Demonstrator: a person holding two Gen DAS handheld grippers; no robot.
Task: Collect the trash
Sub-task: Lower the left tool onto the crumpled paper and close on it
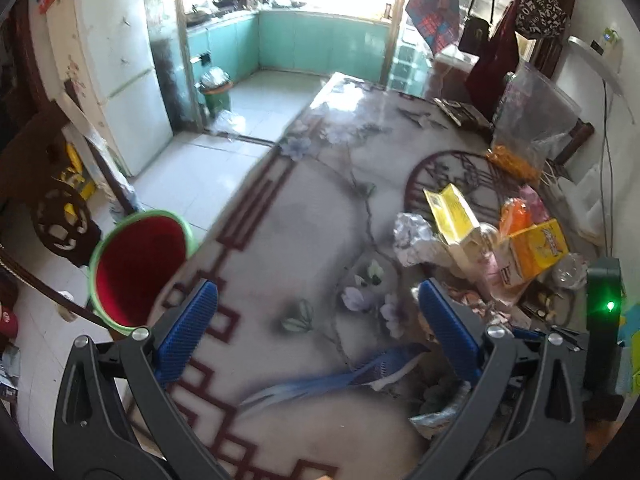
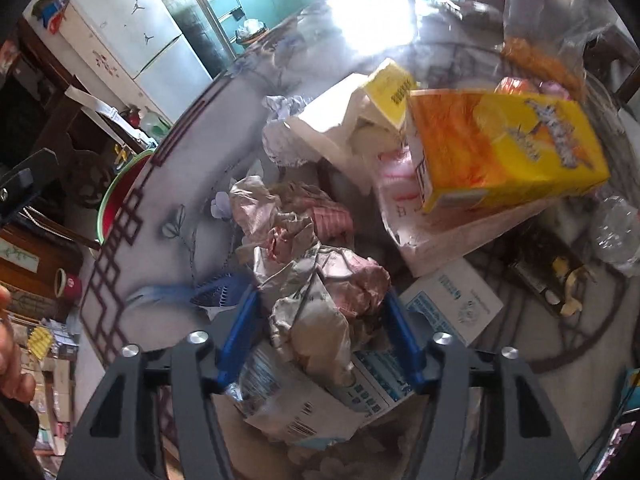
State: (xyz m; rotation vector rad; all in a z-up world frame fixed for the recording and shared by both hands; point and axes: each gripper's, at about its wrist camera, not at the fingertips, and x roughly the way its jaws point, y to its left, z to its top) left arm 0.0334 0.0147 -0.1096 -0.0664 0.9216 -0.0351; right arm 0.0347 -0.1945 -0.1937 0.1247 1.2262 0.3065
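Observation:
A pile of trash lies on the patterned table (image 1: pixel 304 220): crumpled foil (image 1: pixel 412 238), a yellow carton (image 1: pixel 450 212) and an orange box (image 1: pixel 536 246), also in the right wrist view (image 2: pixel 504 148). My left gripper (image 1: pixel 316 320) is open and empty above the table, left of the pile. A red bin with a green rim (image 1: pixel 136 268) stands off the table's left edge. My right gripper (image 2: pixel 320 340) has its blue pads on both sides of a crumpled paper wad (image 2: pixel 316 292) that sits among wrappers.
A white fridge (image 1: pixel 116 80) stands at the left and a kitchen with teal cabinets (image 1: pixel 304 44) is beyond. A clear plastic bag (image 1: pixel 532 120) stands at the table's right. A small white box (image 2: pixel 452 300) and a dark tray (image 2: pixel 548 276) lie right of the wad.

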